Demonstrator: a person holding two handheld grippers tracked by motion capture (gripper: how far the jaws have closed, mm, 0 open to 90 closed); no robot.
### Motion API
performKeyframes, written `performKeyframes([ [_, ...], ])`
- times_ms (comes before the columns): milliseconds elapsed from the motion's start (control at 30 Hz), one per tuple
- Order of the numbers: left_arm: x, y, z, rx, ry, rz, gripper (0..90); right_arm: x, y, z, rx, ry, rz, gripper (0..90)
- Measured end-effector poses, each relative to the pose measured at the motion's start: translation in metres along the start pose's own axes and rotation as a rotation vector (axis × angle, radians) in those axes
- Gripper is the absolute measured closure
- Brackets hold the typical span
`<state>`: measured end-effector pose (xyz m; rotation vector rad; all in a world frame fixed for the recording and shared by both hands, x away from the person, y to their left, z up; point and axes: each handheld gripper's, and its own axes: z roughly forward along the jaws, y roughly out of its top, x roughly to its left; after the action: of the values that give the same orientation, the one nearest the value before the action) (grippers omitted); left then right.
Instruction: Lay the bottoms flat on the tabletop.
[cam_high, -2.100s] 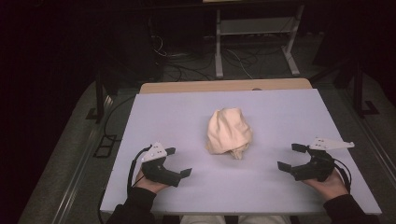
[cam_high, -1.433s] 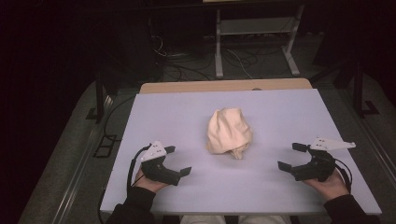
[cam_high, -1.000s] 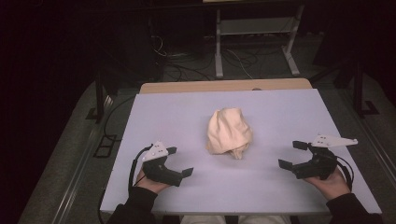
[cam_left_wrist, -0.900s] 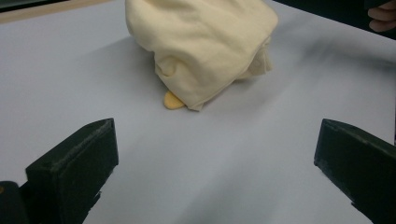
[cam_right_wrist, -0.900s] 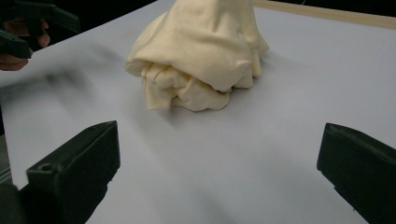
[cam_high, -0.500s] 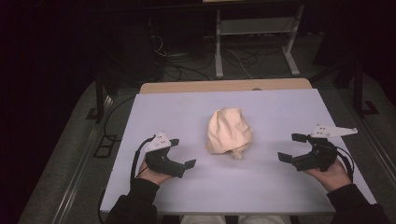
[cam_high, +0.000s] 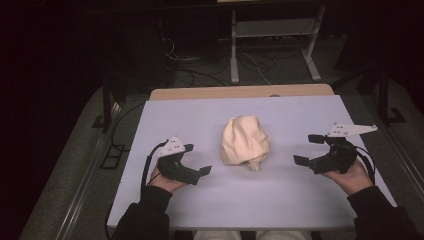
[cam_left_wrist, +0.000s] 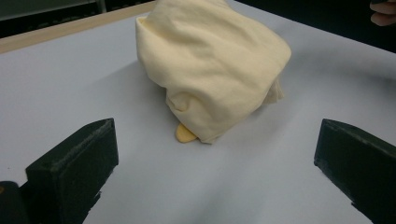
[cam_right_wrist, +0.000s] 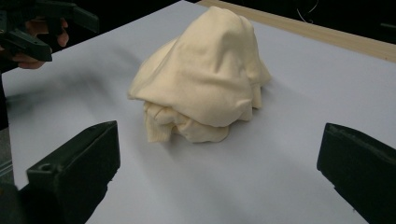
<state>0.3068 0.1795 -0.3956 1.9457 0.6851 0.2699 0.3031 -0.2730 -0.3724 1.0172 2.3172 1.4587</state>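
— Flanking the bundle like that, why are both claws set so wide of it?

— My guess is a two-sided approach. The crumpled cream cloth (cam_high: 244, 144) sits heaped near the middle of the pale counter (cam_high: 300, 107), and the left claw (cam_high: 196, 160) and right claw (cam_high: 306, 149) each point inward at it from their own side, apart from it, touching nothing.

— Are they gripping anything?

— No. Both are spread wide and bare; in each gripper view the two black jaws stand far apart with the cloth framed between them.

— Why is the cloth so tall?

— It's bunched, folds tucked under. From the left gripper view a small yellow tab (cam_left_wrist: 185, 134) pokes out at its base; I cannot tell what it is.

— So where would you grab?

— Probably a loose edge low on each side, to pull it open flat. That's a judgement only.
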Motion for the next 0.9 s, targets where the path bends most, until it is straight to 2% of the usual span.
performKeyframes([
  [133, 0.002, 0.003, 0.003, 0.006, -0.002, 0.005, 0.0, 0.001, 0.007, 0.005, 0.011, 0.002, -0.02, 0.0],
  [533, 0.011, 0.019, 0.014, -0.009, -0.004, 0.021, 0.0, -0.004, 0.022, 0.021, 0.032, -0.005, -0.034, 0.0],
  [900, 0.023, 0.019, 0.027, -0.005, -0.001, -0.011, 0.0, -0.009, 0.033, 0.044, 0.046, 0.016, -0.045, 0.0],
])
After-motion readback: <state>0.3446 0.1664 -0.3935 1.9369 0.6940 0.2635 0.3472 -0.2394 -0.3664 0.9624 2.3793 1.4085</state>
